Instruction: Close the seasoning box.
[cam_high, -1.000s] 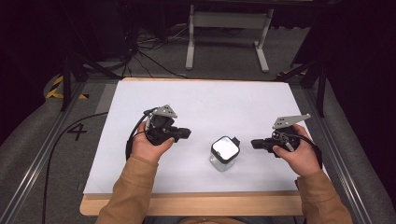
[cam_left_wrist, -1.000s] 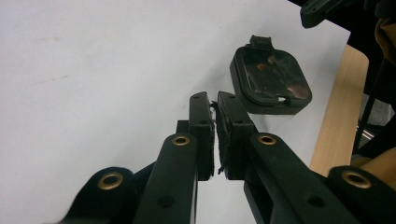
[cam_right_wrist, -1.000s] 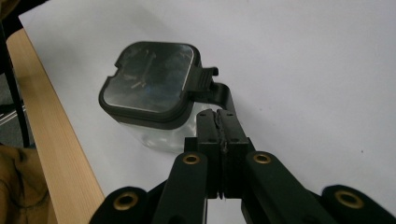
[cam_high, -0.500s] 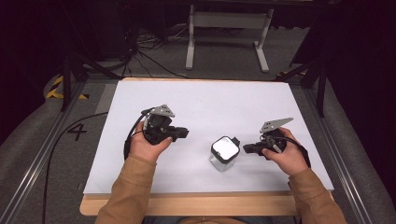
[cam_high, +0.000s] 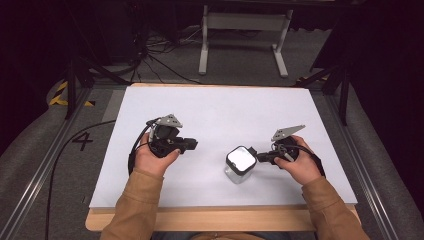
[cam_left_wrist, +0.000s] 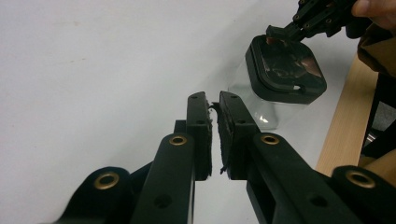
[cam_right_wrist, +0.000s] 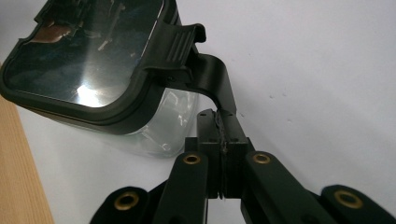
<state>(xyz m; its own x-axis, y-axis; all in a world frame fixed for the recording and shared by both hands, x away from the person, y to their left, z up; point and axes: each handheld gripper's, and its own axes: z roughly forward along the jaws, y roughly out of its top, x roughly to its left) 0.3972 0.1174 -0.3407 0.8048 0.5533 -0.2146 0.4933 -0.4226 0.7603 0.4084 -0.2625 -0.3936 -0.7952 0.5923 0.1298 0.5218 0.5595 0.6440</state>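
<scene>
Dark room, cables and a white metal stand (cam_high: 244, 30) on the grey floor in the upper part of the high view. White table (cam_high: 220, 107) with a wooden front edge takes the middle of the frame.

One thing on it: a clear square jar (cam_high: 240, 164) with a black-rimmed lid and a latch, lower centre-right of the high view, upright, near the front edge.

Right tongs (cam_high: 256, 157) at the jar's right side, jaws fully closed with nothing between them. In the right gripper view the closed tips (cam_right_wrist: 223, 116) sit just under the curved black latch arm (cam_right_wrist: 212, 77) that hangs off the lid's ribbed tab; looks like contact, can't confirm.

Left tongs (cam_high: 193, 144) centre-left of the high view, well apart from the jar, pointing toward it. Jaws nearly closed, a thin slit between the pads, empty. The left gripper view has the jar (cam_left_wrist: 280, 77) in its upper right with the right tongs at the lid.

Judgement: step in hand is working the lid latch with the right tips, probably hooking or prying it to unlock the lid. Jar isn't braced. Next move likely calls for the left tongs to open and steady the jar body, else a latch push may slide or tip it.
</scene>
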